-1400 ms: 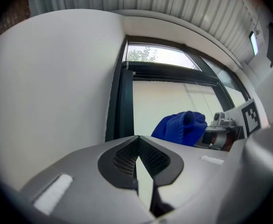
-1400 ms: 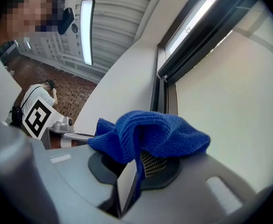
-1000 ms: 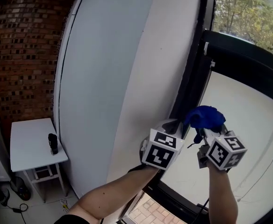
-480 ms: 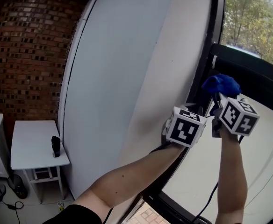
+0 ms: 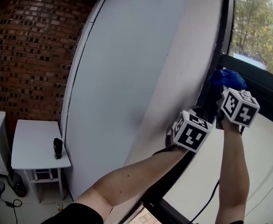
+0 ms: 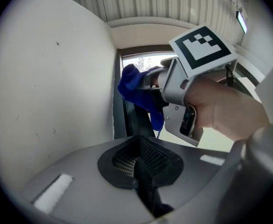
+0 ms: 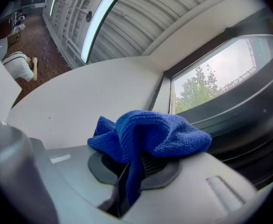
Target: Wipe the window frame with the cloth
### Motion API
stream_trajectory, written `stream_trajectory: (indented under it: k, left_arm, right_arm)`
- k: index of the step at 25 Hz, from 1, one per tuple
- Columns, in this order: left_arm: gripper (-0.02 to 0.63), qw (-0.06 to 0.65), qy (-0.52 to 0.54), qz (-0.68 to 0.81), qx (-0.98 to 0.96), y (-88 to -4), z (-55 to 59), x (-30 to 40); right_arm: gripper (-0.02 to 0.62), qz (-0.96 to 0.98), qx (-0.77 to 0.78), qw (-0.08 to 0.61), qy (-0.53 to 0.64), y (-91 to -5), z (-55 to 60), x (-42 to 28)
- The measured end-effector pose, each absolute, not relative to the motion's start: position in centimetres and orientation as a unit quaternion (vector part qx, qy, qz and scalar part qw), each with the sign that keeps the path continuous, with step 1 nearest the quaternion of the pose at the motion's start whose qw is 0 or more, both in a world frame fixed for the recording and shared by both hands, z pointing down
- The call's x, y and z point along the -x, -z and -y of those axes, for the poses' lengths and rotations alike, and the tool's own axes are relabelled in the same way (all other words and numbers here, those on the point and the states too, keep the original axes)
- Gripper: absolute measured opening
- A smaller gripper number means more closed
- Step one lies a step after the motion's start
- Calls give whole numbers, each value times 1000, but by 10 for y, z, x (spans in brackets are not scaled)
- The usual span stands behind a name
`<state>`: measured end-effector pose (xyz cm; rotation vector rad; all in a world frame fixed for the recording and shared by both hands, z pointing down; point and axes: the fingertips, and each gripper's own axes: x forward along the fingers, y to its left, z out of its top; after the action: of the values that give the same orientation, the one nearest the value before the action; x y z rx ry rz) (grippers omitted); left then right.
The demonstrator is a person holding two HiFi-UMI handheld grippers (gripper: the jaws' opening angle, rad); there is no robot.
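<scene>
My right gripper (image 5: 223,88) is shut on a blue cloth (image 5: 227,79), bunched over its jaws (image 7: 148,136). It holds the cloth against the black window frame (image 5: 220,45), beside the white wall's edge. In the left gripper view the cloth (image 6: 135,88) hangs ahead, next to the dark frame upright (image 6: 118,115). My left gripper (image 5: 181,120) is just below and left of the right one, close to the frame. Its jaws (image 6: 141,164) are shut with nothing between them.
A white curved wall (image 5: 127,78) runs left of the frame. A brick wall (image 5: 24,55) is further left. Below it stands a small white table (image 5: 33,146) with a dark object (image 5: 57,147) on it. Trees (image 5: 260,36) show through the glass.
Both grippers have risen along the window frame. The right one carried the blue cloth up and right; the left one followed below it.
</scene>
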<state>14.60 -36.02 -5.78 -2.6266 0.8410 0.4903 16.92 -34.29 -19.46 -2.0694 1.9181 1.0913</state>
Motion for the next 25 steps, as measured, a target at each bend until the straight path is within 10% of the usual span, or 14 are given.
stream_trajectory:
  k: [25]
  left_arm:
    - [-8,164,-185,-251,936,46,345,-181]
  right_arm:
    - [58,-587,718,34,-372,198,329,-197]
